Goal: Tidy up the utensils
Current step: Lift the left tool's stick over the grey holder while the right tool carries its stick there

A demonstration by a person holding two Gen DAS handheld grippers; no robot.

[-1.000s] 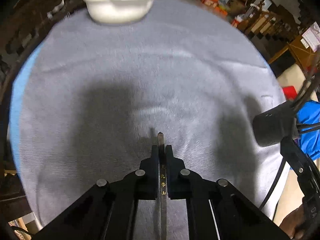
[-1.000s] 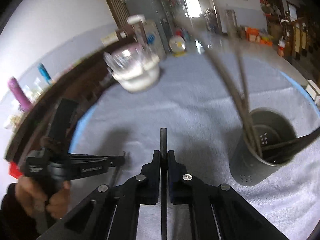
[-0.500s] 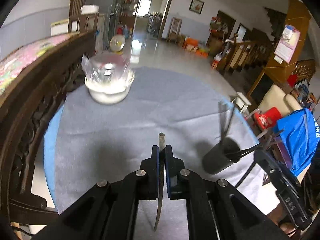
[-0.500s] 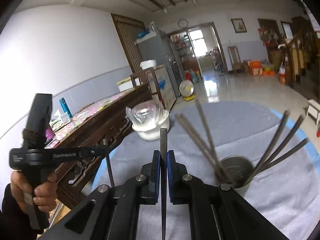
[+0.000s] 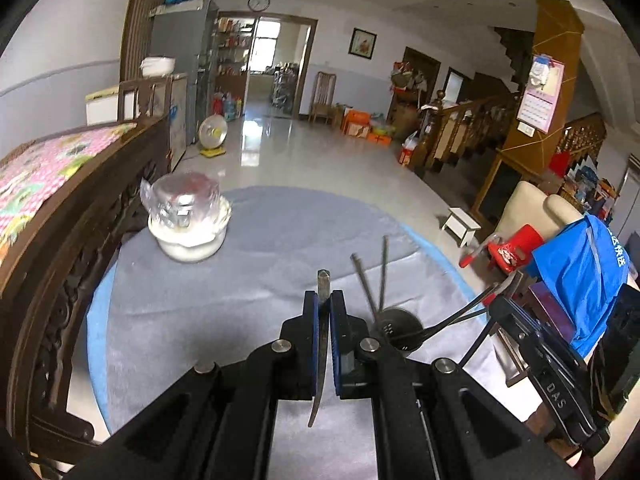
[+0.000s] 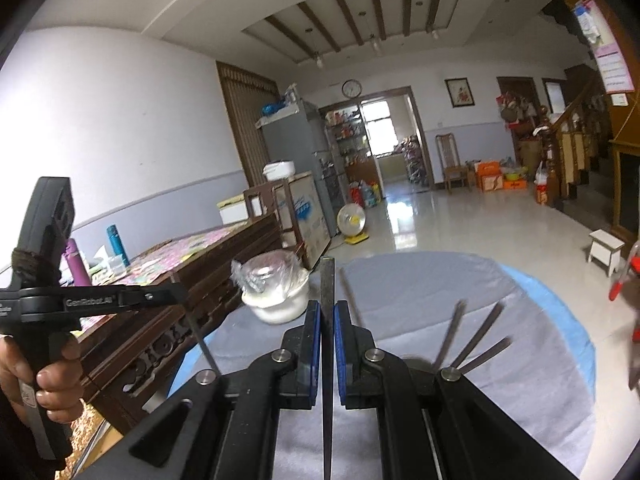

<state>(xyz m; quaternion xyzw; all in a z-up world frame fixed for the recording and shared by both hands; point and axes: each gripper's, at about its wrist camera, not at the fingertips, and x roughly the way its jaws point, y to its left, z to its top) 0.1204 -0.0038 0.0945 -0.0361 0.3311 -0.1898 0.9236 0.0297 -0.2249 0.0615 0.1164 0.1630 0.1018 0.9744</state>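
Note:
My left gripper [image 5: 323, 300] is shut on a flat metal utensil handle [image 5: 322, 280], held above the grey tablecloth [image 5: 248, 288]. My right gripper [image 6: 327, 312] is shut on another flat metal utensil handle [image 6: 327, 280], raised over the table. A dark round utensil holder [image 5: 400, 332] stands on the cloth just right of the left gripper, with several utensil handles [image 5: 382, 272] sticking up from it. In the right wrist view, handles [image 6: 476, 340] fan out behind the right finger; the holder itself is hidden. The left gripper with the hand on it shows in the right wrist view [image 6: 188, 292].
A white bowl covered with clear plastic [image 5: 188, 216] sits at the far left of the round table [image 5: 98, 328]; it also shows in the right wrist view [image 6: 276, 288]. A carved wooden bench [image 5: 60, 248] borders the left. The right gripper's body [image 5: 532, 344] is at the table's right edge.
Both grippers have lifted and tilted up from the cloth, each still clamped on its utensil. The views now take in the room instead of the table top.

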